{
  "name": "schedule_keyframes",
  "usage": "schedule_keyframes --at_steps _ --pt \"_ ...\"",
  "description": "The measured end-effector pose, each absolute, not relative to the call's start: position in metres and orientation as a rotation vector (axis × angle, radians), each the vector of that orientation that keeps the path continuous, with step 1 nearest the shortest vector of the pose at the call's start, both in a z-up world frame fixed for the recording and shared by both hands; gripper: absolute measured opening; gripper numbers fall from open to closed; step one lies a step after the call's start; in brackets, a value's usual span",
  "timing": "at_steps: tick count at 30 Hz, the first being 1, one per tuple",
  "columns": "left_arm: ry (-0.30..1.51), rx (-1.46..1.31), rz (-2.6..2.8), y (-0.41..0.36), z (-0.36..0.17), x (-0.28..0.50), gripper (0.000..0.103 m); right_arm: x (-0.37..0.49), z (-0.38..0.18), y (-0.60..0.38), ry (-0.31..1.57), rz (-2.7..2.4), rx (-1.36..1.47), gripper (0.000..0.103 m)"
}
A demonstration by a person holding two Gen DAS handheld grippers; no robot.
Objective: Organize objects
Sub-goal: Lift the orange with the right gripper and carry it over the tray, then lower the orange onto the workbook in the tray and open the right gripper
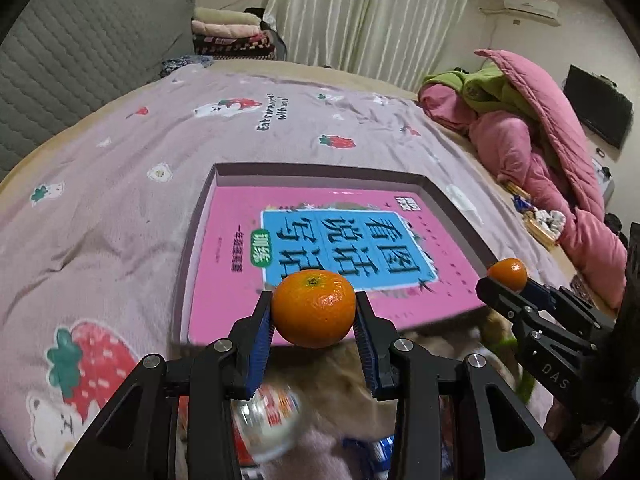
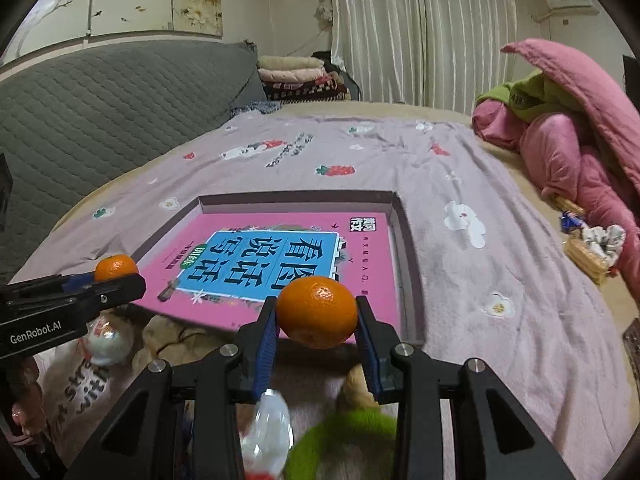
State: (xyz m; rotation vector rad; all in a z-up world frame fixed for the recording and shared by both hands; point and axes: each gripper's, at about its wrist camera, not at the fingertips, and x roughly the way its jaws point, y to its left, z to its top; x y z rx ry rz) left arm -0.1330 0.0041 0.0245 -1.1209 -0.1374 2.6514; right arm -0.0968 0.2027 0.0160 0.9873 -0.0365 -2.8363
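A bed (image 1: 120, 184) fills the room, mauve strawberry-print blanket (image 2: 480, 280) over it, pale curtains (image 1: 372, 16) behind, pink quilt (image 1: 560, 152) heaped right. A shallow box (image 1: 452, 208) holds a pink book (image 1: 224, 264). "GenRobot.AI" reads on the left gripper (image 2: 118, 276), "DAS" on the right gripper (image 1: 506, 280). Each pinches 1 tangerine: left tangerine (image 1: 314, 308), right tangerine (image 2: 318, 312), both above the box's near edge

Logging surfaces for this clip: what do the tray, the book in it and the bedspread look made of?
Tray: likely cardboard, matte; thin, sharply folded walls. Book: paper, glossy cover; printed, faint sheen. Bedspread: soft fleecy fabric; fuzzy nap and wrinkles.
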Motion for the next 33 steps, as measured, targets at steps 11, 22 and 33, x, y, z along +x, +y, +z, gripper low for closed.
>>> schedule_keyframes --at_steps 11,22,33 --pt "-0.076 -1.189 2.626 0.012 0.01 -0.166 0.039 -0.144 -0.004 0.195 -0.01 -2.777 1.106 0.037" --pt "-0.056 -1.282 2.595 0.011 -0.006 -0.175 0.04 -0.15 -0.017 0.191 -0.011 -2.737 1.18 0.038" --pt "-0.063 -1.311 2.585 0.009 -0.014 -0.176 0.04 -0.149 -0.017 0.191 -0.011 -2.749 1.185 0.038"
